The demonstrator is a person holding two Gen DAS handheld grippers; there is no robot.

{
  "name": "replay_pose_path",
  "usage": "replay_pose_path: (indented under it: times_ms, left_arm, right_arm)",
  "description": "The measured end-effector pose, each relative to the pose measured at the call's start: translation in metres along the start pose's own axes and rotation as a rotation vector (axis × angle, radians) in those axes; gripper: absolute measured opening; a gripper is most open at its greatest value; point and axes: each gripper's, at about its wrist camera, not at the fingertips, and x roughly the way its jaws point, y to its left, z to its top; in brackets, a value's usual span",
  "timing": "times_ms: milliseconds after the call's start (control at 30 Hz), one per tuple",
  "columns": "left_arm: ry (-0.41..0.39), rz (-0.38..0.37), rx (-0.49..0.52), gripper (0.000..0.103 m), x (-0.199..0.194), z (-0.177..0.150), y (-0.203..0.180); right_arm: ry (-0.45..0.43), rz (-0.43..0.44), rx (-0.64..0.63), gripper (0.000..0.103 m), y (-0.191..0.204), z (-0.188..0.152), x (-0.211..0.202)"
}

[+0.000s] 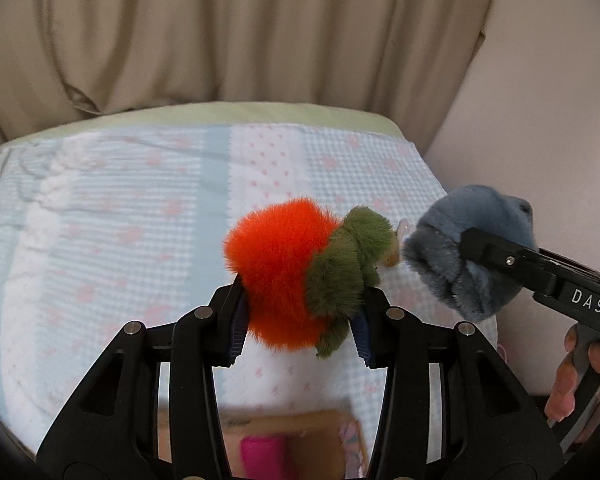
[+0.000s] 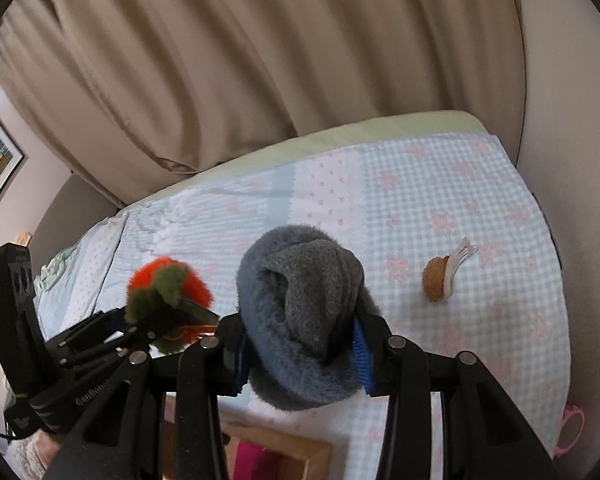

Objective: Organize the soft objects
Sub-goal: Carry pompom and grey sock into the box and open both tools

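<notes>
An orange fluffy plush with green leaves [image 1: 288,272] is pinched in my left gripper [image 1: 298,320], held above the bed. In the right wrist view that same plush [image 2: 168,284] shows at the left, in the left gripper [image 2: 140,328]. A blue-grey plush [image 2: 304,320] is clamped between the blue pads of my right gripper [image 2: 300,352], also lifted off the bed. The left wrist view shows the blue-grey plush [image 1: 468,248] at the right with the right gripper [image 1: 496,256] shut on it. A small brown plush piece with white prongs [image 2: 444,276] lies on the quilt.
The bed has a pale blue and pink checked quilt [image 2: 440,200] with a green sheet edge [image 1: 220,114]. Beige curtains [image 1: 220,32] hang behind it. A wooden box [image 2: 284,456] with something pink [image 2: 252,462] inside sits below the grippers. A pink object [image 2: 572,428] lies at the bed's right edge.
</notes>
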Motion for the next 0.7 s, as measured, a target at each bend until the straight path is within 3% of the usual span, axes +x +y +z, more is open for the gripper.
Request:
replay_pose_path:
  times_ms: [300,700]
  left_arm:
    - [-0.008,0.064,-0.034,0.039,-0.094,-0.043,0.053]
    - [0.077,0.045,-0.013,0.039,-0.143,-0.131,0.119]
  right_arm:
    - [0.020,0.000,-0.047,0.038,0.069,-0.052,-0.038]
    - [0.094,-0.089,0.017,0.038,0.135,-0.147,-0.036]
